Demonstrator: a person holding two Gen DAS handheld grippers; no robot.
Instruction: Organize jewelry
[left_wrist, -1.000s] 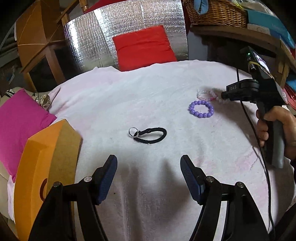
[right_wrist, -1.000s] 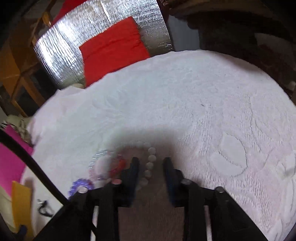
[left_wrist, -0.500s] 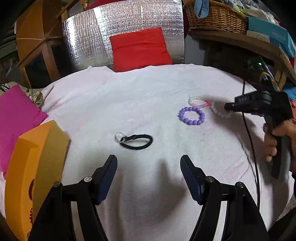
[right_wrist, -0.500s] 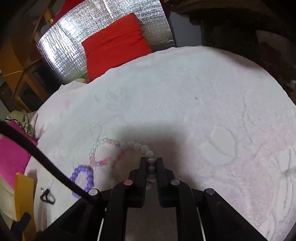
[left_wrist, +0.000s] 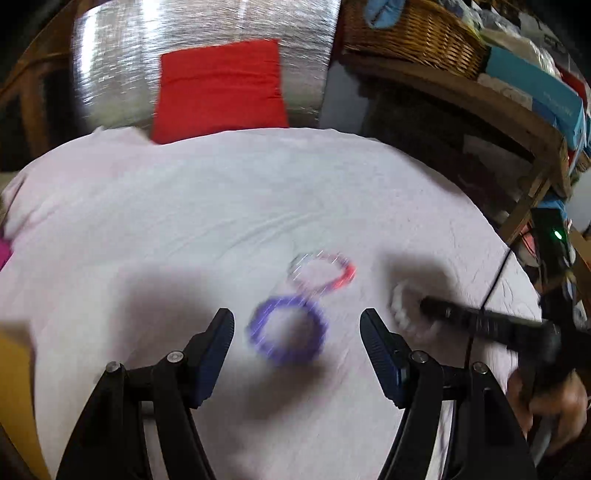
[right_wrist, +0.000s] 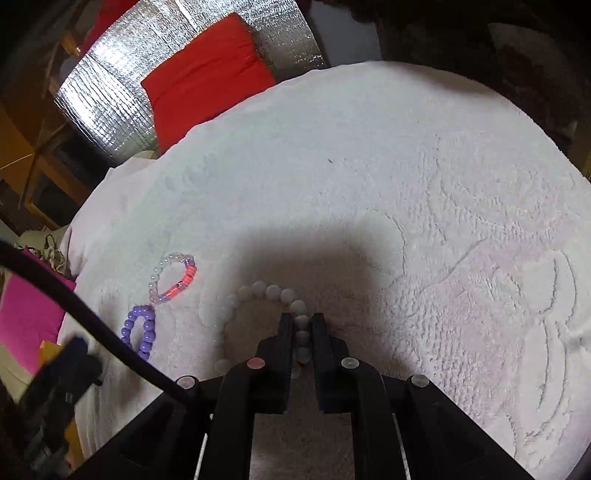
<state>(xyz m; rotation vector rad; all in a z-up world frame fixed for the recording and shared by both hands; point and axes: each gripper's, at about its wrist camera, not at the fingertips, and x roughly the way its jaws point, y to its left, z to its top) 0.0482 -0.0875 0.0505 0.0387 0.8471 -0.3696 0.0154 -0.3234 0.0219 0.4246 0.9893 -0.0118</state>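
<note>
Three bead bracelets lie on the white towel (right_wrist: 369, 184). My right gripper (right_wrist: 302, 326) is shut on the white bead bracelet (right_wrist: 266, 291), whose loop rests on the towel; it also shows in the left wrist view (left_wrist: 400, 306). To its left lie a clear-and-pink bracelet (right_wrist: 181, 277) and a purple bead bracelet (right_wrist: 138, 330). In the left wrist view my left gripper (left_wrist: 297, 323) is open and empty, just above the blurred purple bracelet (left_wrist: 288, 332), with the clear-and-pink bracelet (left_wrist: 325, 271) beyond it. The right gripper (left_wrist: 424, 306) comes in from the right.
A red cushion (left_wrist: 219, 88) leans on a silver foil panel (left_wrist: 110, 55) behind the table. A wicker basket (left_wrist: 410, 33) and boxes sit on a wooden shelf at the right. A pink cloth (right_wrist: 26, 317) lies at the left edge.
My left gripper has swung right and forward, from over the black cord loop to the purple bracelet. My right gripper has closed on the white bead bracelet.
</note>
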